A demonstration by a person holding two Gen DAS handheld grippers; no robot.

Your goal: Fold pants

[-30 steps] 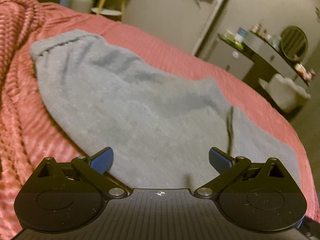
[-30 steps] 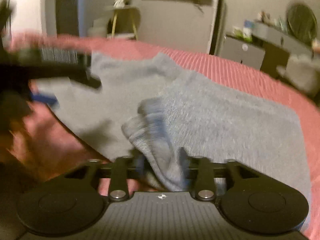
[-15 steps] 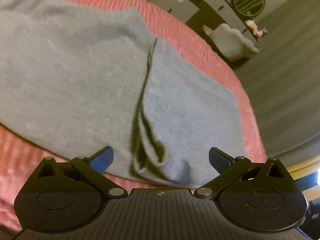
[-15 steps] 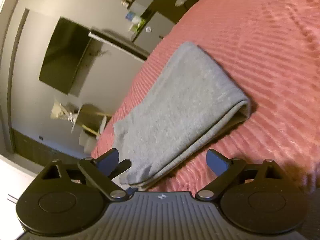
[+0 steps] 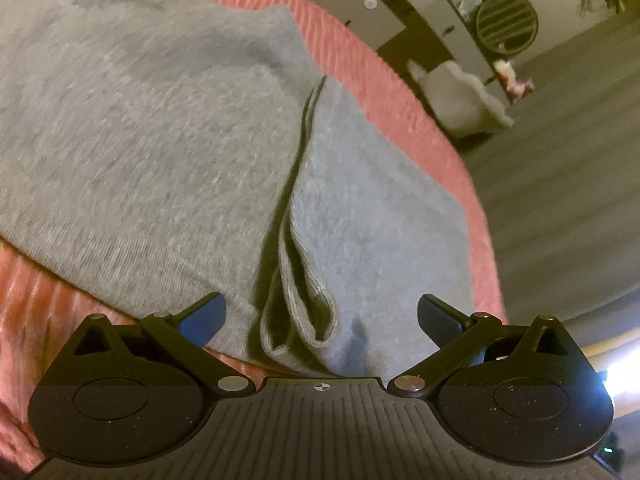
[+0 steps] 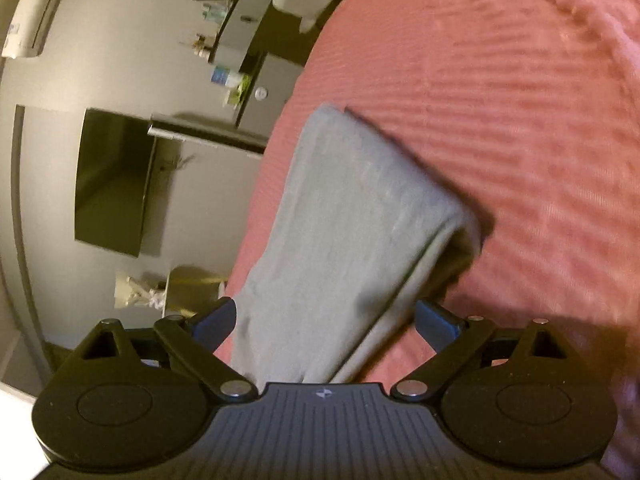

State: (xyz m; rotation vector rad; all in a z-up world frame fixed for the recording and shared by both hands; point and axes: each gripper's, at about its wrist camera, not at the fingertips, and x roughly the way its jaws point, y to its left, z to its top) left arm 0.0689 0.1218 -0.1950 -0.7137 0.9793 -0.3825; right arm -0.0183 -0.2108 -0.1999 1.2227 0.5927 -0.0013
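Observation:
The grey pants [image 5: 160,140] lie folded on the pink bedspread [image 5: 360,60]. In the left wrist view the leg cuffs [image 5: 304,312] rest doubled over the upper part, their hems right in front of my left gripper [image 5: 320,314], which is open and empty just above them. In the right wrist view the pants [image 6: 352,232] show as a folded strip with its thick fold edge on the right. My right gripper [image 6: 326,320] is open, its fingers either side of the near end of the strip, holding nothing.
The bed's edge [image 5: 484,240] runs close on the right in the left wrist view, with floor beyond. A dresser with a round mirror [image 5: 506,22] and a white chair [image 5: 464,96] stand past it. The right wrist view is rolled sideways; a dark TV [image 6: 114,180] hangs on the wall.
The right gripper has let go of the pant cuffs and opened, then rolled sideways and moved to the folded end. The left gripper moved from the waist area to the cuffs, staying open.

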